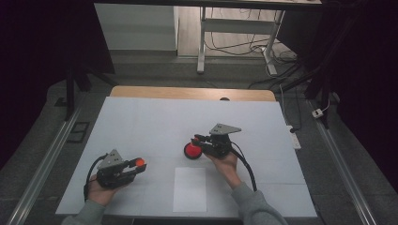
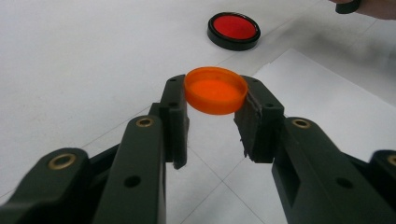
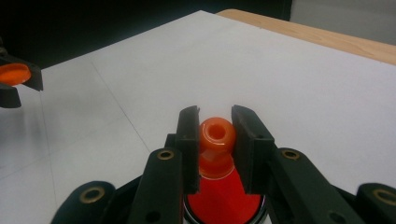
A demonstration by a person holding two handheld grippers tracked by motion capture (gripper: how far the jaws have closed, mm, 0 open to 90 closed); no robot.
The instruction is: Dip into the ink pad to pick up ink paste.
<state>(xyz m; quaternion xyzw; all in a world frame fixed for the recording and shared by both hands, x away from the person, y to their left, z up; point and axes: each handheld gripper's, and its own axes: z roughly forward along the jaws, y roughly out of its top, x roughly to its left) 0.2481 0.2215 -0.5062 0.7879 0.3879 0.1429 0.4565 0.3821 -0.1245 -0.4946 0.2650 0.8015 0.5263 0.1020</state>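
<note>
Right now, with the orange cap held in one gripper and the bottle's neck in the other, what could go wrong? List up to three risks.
1. The left gripper pinches the orange cap only by its rim, near the jaw tips, so it may slip or pop out.
2. The right gripper clamps the narrow nozzle of the red bottle; a tilt could tip the bottle.
3. The cap is far from the nozzle, so it could meet it crooked.
</note>
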